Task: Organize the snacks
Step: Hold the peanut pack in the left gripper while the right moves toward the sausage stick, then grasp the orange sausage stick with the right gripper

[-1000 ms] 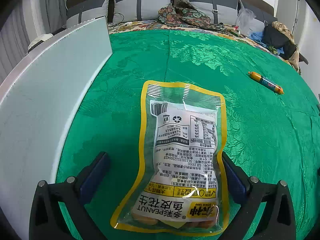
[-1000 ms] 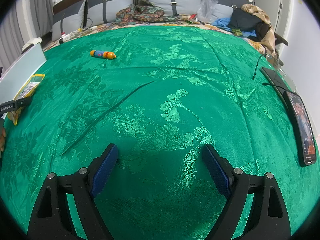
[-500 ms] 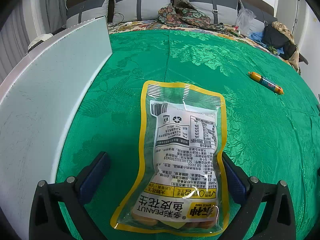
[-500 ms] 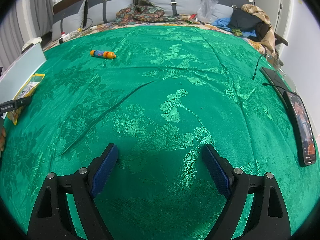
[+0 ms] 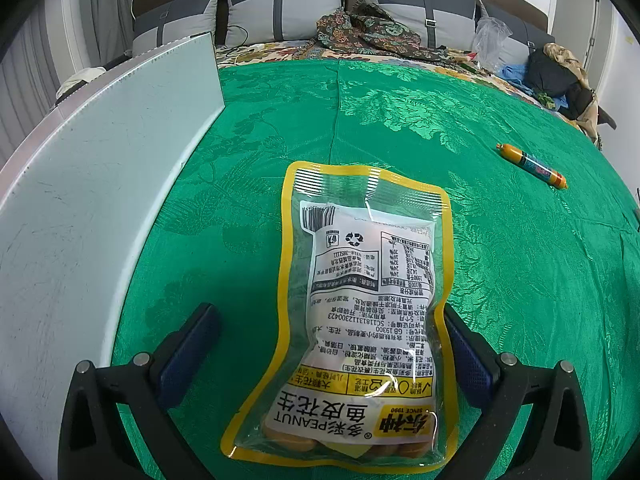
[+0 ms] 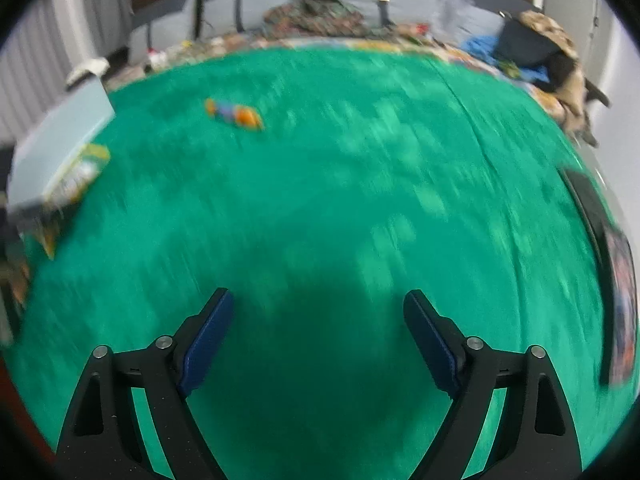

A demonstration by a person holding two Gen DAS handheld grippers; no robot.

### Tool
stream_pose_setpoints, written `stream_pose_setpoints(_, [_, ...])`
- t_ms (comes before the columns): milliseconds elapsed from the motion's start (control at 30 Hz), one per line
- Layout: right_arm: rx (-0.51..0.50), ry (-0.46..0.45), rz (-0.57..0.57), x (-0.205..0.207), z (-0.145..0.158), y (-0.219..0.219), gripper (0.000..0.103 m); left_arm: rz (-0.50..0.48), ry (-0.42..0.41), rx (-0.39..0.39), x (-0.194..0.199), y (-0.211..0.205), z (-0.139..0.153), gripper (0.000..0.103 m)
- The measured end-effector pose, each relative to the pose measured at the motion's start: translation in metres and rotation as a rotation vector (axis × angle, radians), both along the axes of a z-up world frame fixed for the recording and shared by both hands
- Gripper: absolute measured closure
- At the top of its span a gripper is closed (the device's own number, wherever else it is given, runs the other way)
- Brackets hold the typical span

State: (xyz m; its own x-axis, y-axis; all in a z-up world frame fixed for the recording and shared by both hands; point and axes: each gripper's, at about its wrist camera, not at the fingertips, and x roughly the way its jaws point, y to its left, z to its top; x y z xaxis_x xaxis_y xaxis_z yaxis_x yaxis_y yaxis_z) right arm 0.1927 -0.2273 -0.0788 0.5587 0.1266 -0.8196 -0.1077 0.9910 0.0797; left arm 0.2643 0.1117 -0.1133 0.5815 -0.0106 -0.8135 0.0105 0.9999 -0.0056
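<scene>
A yellow-edged clear bag of peanuts (image 5: 360,300) lies flat on the green cloth (image 5: 500,280). My left gripper (image 5: 328,312) is open, one finger on each side of the bag's lower half; the right finger sits against the bag's edge. An orange sausage stick (image 5: 532,165) lies far right on the cloth. The right wrist view is blurred: my right gripper (image 6: 320,300) is open over bare cloth with nothing between its fingers, the sausage stick (image 6: 234,114) is far ahead on the left, and the peanut bag (image 6: 76,176) is at the left edge.
A white panel (image 5: 92,200) stands along the left of the cloth, close to the left finger. A phone (image 6: 620,280) lies at the cloth's right edge. Pillows (image 5: 280,12) and piled clothes (image 5: 560,76) line the back.
The right wrist view has gone blurred as my right gripper moves, and the scene has shifted slightly in it. The left gripper and the peanut bag have not moved.
</scene>
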Motion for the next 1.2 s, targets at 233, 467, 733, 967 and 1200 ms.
stream_pose_setpoints(233, [-0.040,0.006,0.162,0.127,0.016,0.072,0.016,0.000,0.000,-0.001,0.000,0.000,0.000,0.000])
stream_pose_setpoints(467, [-0.112,0.072,0.233,0.180,-0.011,0.124,0.018,-0.001,0.000,-0.001,0.000,0.000,0.000,0.000])
stream_pose_setpoints(733, [-0.045,0.123,0.174,0.178,-0.017,0.102,0.087,0.000,-0.001,0.001,0.000,0.000,0.000,0.000])
stream_pose_setpoints(967, [0.154,0.161,0.079,0.130,-0.004,0.055,0.087,0.000,-0.001,0.001,0.001,0.000,-0.001,0.000])
stream_pose_setpoints(1200, [0.461,0.255,-0.126,0.036,-0.006,-0.009,0.087,0.000,-0.002,0.002,0.001,-0.001,-0.001,0.000])
